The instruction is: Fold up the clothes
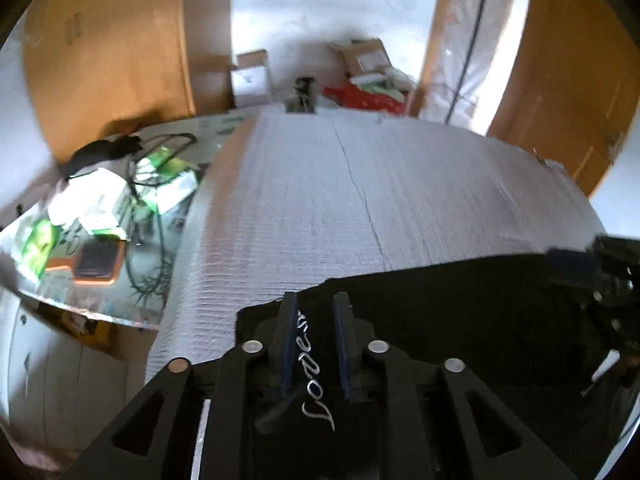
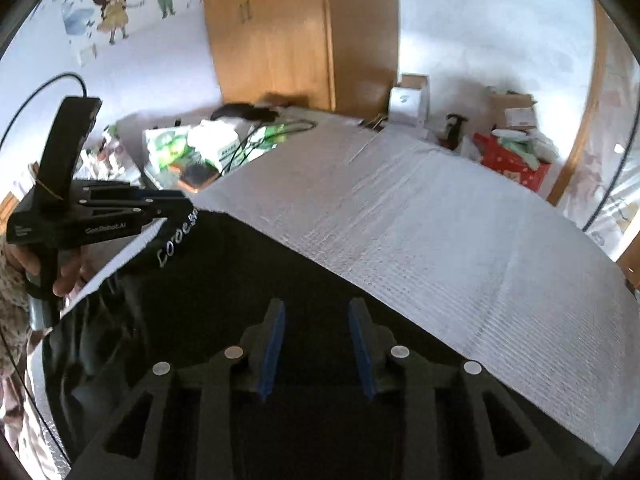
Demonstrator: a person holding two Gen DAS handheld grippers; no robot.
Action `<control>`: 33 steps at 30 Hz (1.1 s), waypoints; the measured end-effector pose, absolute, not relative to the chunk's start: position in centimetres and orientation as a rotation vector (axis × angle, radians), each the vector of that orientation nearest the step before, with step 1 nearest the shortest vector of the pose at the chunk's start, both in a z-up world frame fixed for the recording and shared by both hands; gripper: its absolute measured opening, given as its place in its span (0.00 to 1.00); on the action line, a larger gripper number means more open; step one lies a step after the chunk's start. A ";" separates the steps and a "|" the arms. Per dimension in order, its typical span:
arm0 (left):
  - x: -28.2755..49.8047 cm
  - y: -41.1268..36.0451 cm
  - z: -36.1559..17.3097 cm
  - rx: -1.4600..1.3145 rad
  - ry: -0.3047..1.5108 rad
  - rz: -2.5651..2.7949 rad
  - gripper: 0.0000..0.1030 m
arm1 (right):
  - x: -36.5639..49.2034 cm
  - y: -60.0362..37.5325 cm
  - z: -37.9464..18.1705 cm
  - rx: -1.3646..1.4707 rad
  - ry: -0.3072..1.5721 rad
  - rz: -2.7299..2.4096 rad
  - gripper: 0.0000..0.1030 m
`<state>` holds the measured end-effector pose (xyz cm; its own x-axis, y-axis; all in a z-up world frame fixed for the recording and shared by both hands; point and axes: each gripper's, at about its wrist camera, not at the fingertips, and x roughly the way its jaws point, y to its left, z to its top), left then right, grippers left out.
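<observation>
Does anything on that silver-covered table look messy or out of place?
Yes. Beside the silver mat, the far left of the table holds a jumble of green-and-white boxes with black cables looped over them. The mat also has a long crease. The black garment lies at the near edge.

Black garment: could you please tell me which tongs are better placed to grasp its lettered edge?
Left. The left tongs already straddle the white lettering at the edge of the black garment; the right tongs sit over plain cloth, away from it.
</observation>
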<state>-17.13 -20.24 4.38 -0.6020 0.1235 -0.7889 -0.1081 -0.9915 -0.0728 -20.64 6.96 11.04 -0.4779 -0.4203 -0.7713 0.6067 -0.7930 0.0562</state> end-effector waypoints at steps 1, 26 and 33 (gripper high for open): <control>-17.5 -20.3 4.1 -1.334 -0.006 2.705 0.21 | -21.2 6.8 10.7 1.099 0.301 -2.257 0.34; -18.0 -20.2 1.6 -1.349 0.208 2.639 0.35 | -25.3 4.4 6.3 1.177 0.314 -2.178 0.42; -17.6 -20.0 1.4 -1.312 0.241 2.618 0.33 | -25.2 4.4 6.2 1.189 0.314 -2.200 0.30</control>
<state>-17.65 -20.02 1.36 -0.5848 0.1071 -0.8041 -0.2523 -0.9661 0.0548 -25.24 4.36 6.23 -0.4098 -0.4016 -0.8190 0.6144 -0.7852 0.0776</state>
